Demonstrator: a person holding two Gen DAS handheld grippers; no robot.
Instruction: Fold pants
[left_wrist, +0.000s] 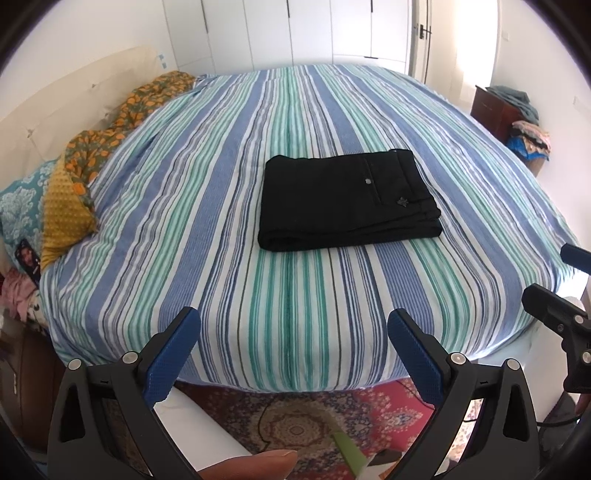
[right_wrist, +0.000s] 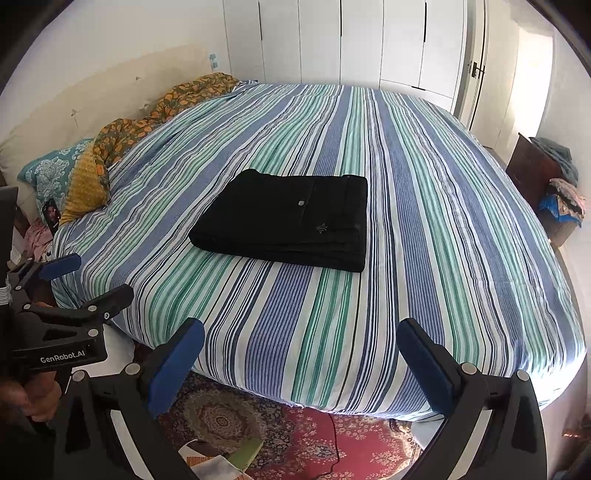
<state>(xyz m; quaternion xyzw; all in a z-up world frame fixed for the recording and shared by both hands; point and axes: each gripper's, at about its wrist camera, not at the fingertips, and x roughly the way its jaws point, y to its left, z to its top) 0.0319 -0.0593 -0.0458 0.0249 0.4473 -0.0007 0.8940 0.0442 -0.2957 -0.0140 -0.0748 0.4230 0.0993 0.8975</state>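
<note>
Black pants (left_wrist: 347, 199) lie folded into a neat rectangle on the striped bed (left_wrist: 229, 206), back pocket and button facing up. They also show in the right wrist view (right_wrist: 284, 218). My left gripper (left_wrist: 293, 321) is open and empty, held back over the bed's near edge, well short of the pants. My right gripper (right_wrist: 301, 332) is open and empty too, over the near edge of the bed (right_wrist: 424, 229). The right gripper shows at the right edge of the left wrist view (left_wrist: 554, 280), and the left gripper at the left edge of the right wrist view (right_wrist: 85, 277).
Pillows and an orange-patterned cloth (left_wrist: 110, 125) lie along the headboard at the left. A dark nightstand with piled clothes (left_wrist: 517, 118) stands at the right. A patterned rug (right_wrist: 295, 435) with papers covers the floor below the bed. White wardrobe doors (right_wrist: 351, 40) stand behind.
</note>
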